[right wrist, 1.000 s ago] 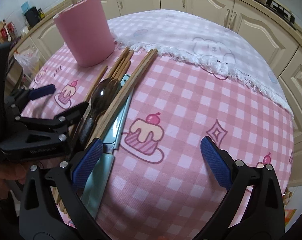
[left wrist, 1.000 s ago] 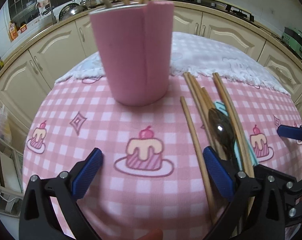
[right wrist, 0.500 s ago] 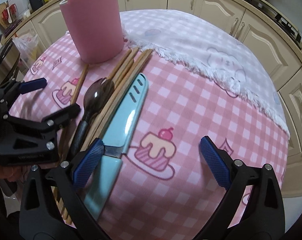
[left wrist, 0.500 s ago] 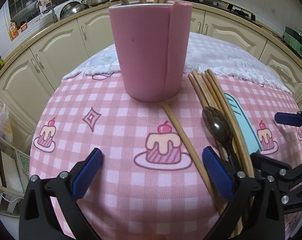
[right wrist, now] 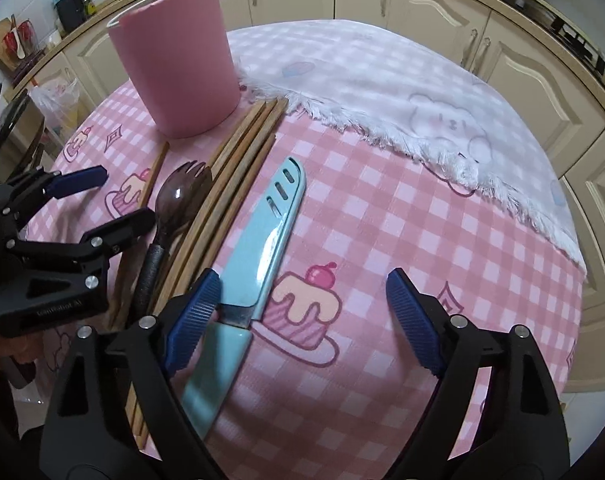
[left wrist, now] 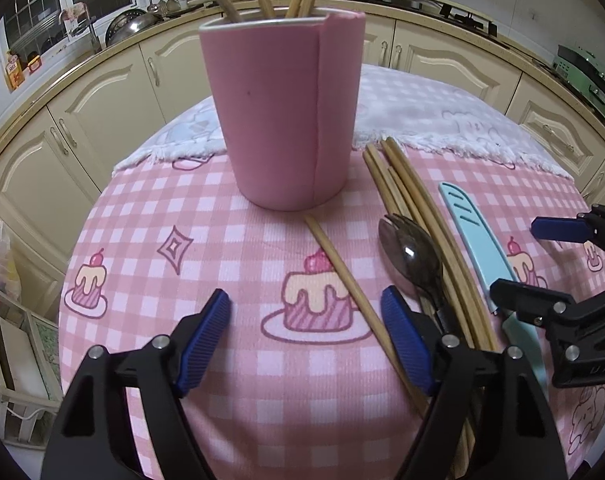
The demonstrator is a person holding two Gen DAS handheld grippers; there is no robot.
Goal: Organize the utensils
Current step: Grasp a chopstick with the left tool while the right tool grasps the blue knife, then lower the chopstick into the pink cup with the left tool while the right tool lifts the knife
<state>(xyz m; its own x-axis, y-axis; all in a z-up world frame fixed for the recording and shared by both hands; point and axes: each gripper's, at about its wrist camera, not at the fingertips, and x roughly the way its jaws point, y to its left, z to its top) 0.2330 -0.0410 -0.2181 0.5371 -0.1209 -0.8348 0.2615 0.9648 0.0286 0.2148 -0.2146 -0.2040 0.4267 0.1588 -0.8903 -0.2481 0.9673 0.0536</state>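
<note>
Here, smooth cylindrical pink cup (left wrist: 286,120), slim wooden chopsticks (right wrist: 238,168), ribbed-pad tools agape.

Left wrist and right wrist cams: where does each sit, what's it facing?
Left wrist: on the open left gripper, facing the tall pink utensil cup; the right gripper shows at right.
Right wrist: on the open right gripper, above the light blue sheathed knife; the left gripper shows at left.
Shared: cup, knife, loose wooden chopsticks, dark spork, pink checked tablecloth.
</note>
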